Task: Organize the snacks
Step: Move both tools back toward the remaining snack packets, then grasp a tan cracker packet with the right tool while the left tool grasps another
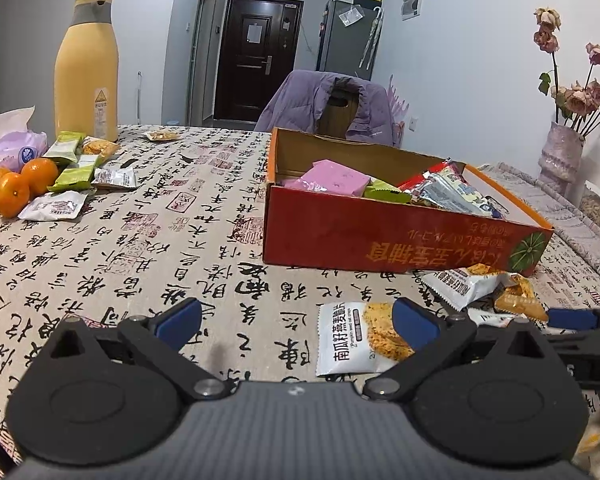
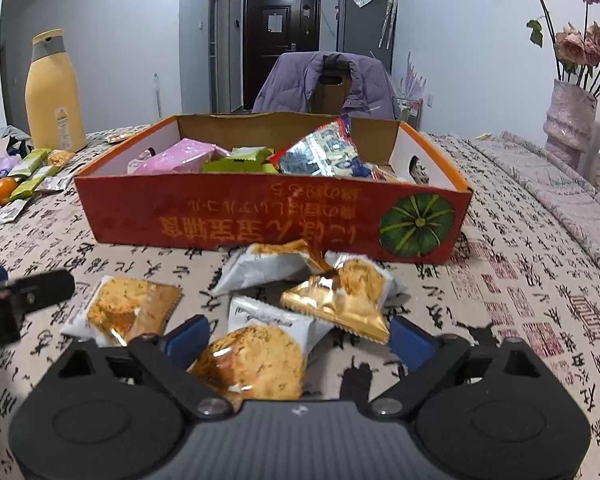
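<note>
Red box [image 2: 236,216] at 12 o'clock holds snacks, loose packets [image 2: 332,300] lying before it. Right gripper [image 2: 298,338] gapes around one packet [image 2: 256,356]. Left gripper [image 1: 298,322] is spread, a packet [image 1: 360,338] at its 3 o'clock finger.

Snack packets [image 2: 300,300] crowding bare tablecloth [image 1: 148,248] before red box [image 2: 260,216]

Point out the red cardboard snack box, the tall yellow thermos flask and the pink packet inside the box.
red cardboard snack box [image 2: 228,216]: right wrist view, front wall.
tall yellow thermos flask [image 1: 86,76]: left wrist view, body.
pink packet [image 1: 336,178]: left wrist view, top face.
</note>
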A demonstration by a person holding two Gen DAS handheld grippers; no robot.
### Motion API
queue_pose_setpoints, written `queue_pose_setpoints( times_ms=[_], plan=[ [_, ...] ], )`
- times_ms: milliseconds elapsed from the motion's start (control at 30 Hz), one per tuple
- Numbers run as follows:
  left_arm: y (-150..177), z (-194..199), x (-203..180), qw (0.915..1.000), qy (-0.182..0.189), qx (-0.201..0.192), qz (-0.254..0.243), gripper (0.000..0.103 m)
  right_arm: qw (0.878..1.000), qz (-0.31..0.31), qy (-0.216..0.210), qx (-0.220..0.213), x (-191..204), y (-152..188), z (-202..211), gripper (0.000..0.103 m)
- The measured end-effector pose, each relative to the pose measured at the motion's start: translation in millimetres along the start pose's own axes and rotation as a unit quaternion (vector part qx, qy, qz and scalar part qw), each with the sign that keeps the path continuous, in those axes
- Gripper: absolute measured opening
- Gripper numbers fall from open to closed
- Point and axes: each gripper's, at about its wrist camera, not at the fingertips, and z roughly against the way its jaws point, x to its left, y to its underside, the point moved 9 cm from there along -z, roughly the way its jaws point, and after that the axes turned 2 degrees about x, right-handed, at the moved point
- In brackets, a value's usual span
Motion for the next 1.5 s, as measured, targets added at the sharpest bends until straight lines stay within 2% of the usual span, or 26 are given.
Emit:
queue_pose_setpoints(
  times_ms=[67,233,333,500,633,933,1200,1500],
  plan=[
    [0.4,-0.3,0.0,1.0,0.001,0.001,0.0,0.103,1.0,0.0,-0.006,0.008,-2.0,7.1,0.6,0.083],
    [1.2,-0.8,-0.3,1.0,0.0,0.002,-0.001,0.103,1.0,0.0,-0.021,0.001,-5.8,15.4,7.6,0.074],
    [2.1,-1.4,-0.4,1.0,-0.002,0.004,-0.002,0.103,0.999,0.006,-0.033,-0.005,-4.6,15.0,12.0,0.054],
    [2.4,-2.4,-1.4,0.9999,-0.007,0.008,-0.005,0.103,0.999,0.01,-0.04,-0.012,-3.2,17.0,17.3,0.051],
    [1.8,-4.1,-1.8,0.9998,-0.011,0.016,-0.007,0.103,0.998,0.01,-0.047,-0.034,-5.5,14.6,29.1,0.051],
    [-0.1,-7.9,-16.9,0.9991,-0.01,0.036,-0.019,0.103,0.996,-0.021,-0.039,-0.08,-34.1,2.6,52.1,0.051],
    [5.3,-23.7,-45.3,0.9968,-0.013,0.07,-0.038,0.103,0.994,-0.052,-0.026,-0.091,-64.0,3.3,52.0,0.051],
    [14.0,-41.7,-56.4,0.9933,-0.036,0.1,-0.046,0.103,0.993,-0.07,-0.026,-0.091,-82.5,7.0,45.7,0.051]
  ],
)
